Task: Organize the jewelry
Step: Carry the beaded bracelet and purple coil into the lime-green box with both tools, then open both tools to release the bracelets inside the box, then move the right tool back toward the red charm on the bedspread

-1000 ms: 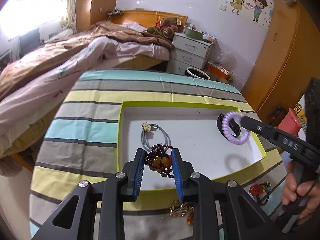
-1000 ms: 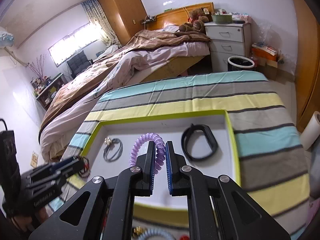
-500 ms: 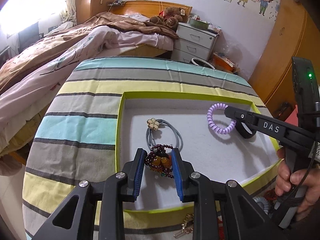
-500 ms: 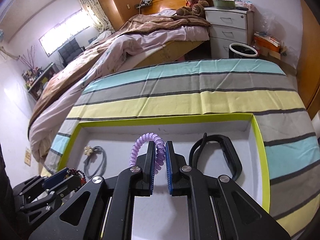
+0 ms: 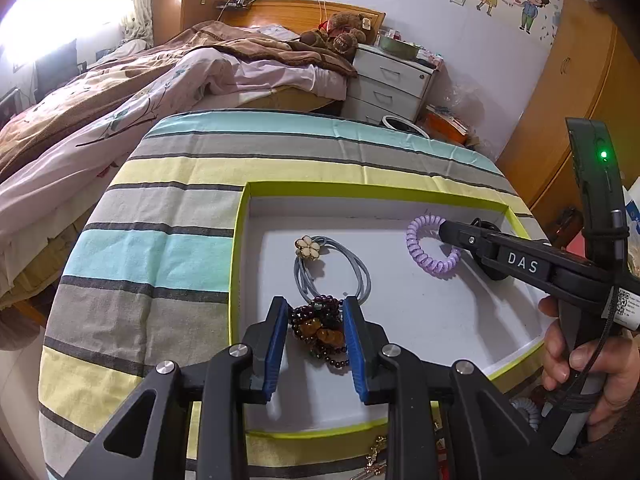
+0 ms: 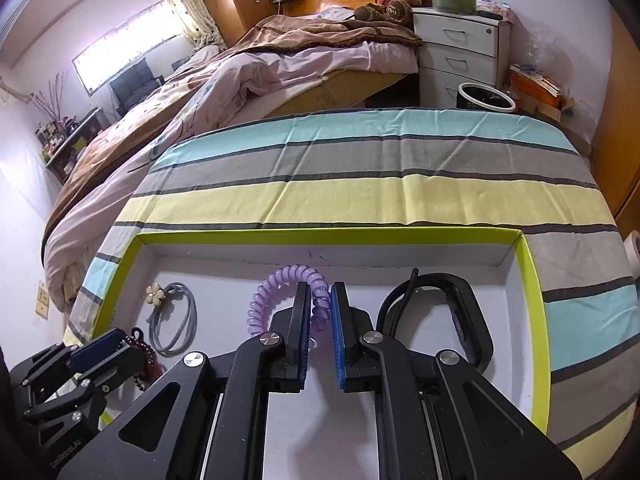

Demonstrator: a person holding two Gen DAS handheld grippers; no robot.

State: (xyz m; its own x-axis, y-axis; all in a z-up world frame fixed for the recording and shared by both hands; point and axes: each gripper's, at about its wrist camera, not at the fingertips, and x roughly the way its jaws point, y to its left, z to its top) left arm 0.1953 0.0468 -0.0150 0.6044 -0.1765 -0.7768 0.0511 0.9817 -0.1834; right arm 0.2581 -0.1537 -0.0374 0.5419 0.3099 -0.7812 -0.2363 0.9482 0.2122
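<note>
A striped cloth (image 6: 360, 184) in teal, grey and yellow covers the table, and on it lies a shallow white tray (image 5: 400, 194) with a lime-green rim. Both grippers reach into the tray from the near side. The right gripper (image 6: 320, 312), held by a hand (image 5: 580, 364) at the right edge of the left wrist view, has its jaws nearly together on a purple coil hair tie (image 6: 276, 292), pinching one side of the loop while the rest stands out toward the tray's far wall. Just right of it a black wristband (image 6: 464, 312) lies on the tray floor. The left gripper (image 5: 316, 332) is partly closed on a bunch of dark red beads (image 5: 320, 330) with amber-coloured stones among them, the blue pads pressing on either side; whether the bunch rests on the tray floor or hangs just above it is hard to tell. Just beyond the beads lies a grey hair elastic (image 5: 336, 268) with a small cream flower (image 5: 307, 247) at its far left end. A few more trinkets (image 5: 376, 456) lie on the cloth outside the tray's near edge, too blurred to name.
</note>
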